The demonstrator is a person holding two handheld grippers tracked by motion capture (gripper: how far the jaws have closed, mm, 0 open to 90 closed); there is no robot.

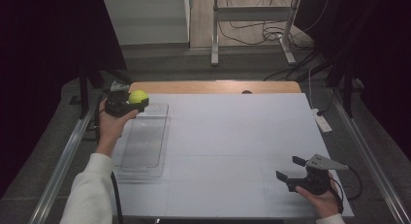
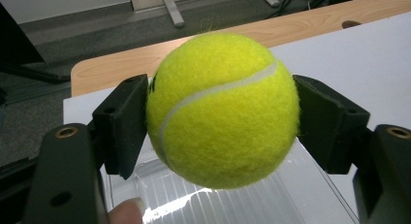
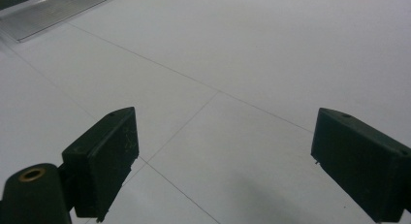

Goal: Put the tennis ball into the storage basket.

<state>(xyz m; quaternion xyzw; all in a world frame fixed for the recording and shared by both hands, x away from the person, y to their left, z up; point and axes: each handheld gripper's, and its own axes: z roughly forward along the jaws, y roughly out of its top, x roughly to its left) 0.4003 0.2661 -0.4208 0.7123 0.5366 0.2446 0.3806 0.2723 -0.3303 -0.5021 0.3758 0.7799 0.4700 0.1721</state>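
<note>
A yellow-green tennis ball [image 1: 138,96] [image 2: 223,110] is clamped between the two black pads of my left gripper [image 1: 132,104] [image 2: 220,120], which is shut on it. It hangs just above the far end of a clear plastic tray [image 1: 145,136] [image 2: 271,204] at the table's left side. A fingertip [image 2: 127,210] shows under the ball in the left gripper view. My right gripper [image 1: 291,168] [image 3: 223,166] rests near the table's front right corner, jaws wide apart with nothing between them, pointing across the bare white tabletop.
The white table [image 1: 232,146] has a wooden strip [image 1: 213,87] along its far edge. Metal rails [image 1: 63,161] run along both sides. A white power strip [image 1: 322,122] lies off the right edge. A metal stand [image 1: 252,20] and cables lie on the floor beyond.
</note>
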